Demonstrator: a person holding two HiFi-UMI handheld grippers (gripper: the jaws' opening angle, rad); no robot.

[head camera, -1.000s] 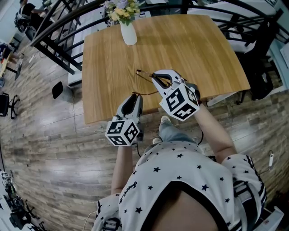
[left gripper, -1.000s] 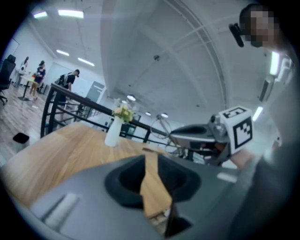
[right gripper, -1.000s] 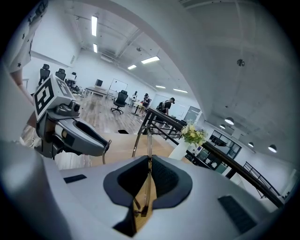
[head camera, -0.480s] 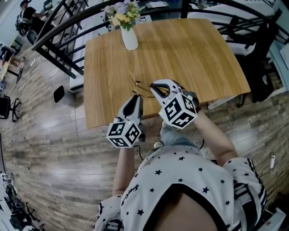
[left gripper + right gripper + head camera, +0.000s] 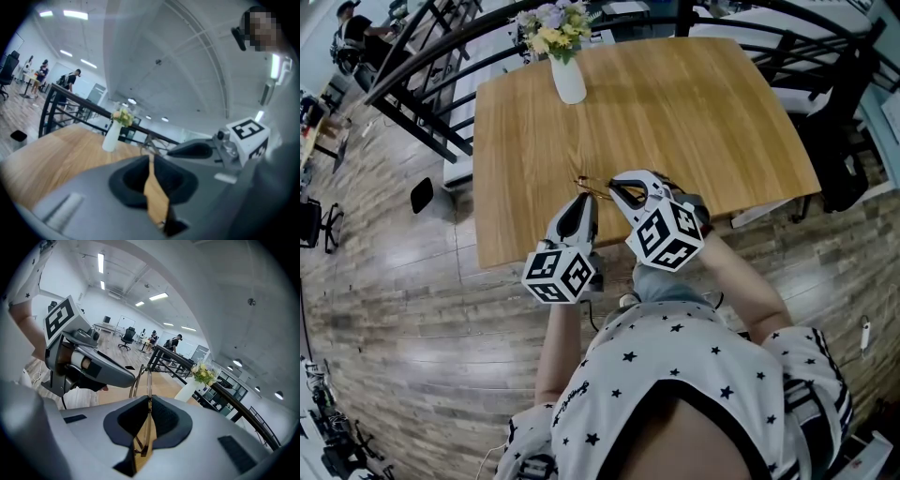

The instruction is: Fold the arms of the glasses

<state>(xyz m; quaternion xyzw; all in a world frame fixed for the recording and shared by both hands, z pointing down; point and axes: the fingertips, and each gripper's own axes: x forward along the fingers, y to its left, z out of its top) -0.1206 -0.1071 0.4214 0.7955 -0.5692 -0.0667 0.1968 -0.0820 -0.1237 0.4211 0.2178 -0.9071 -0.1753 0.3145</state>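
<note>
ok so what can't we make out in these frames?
- Glasses, head view: tiny and partly behind the right gripper; how far either arm is folded is unreadable.
- Left gripper, left gripper view: jaws have just been closing to a narrow gap; whether a glasses arm sits between the tips is too thin and blurred to tell.
- Right gripper view: jaws clamp the frame, but it is seen edge-on, so hinges and arms cannot be made out.

I saw a white vase (image 5: 568,80) of flowers (image 5: 551,21) well beyond the fingers (image 5: 572,214), at the wooden table's (image 5: 694,103) far edge — black railing (image 5: 422,56) behind it.
</note>
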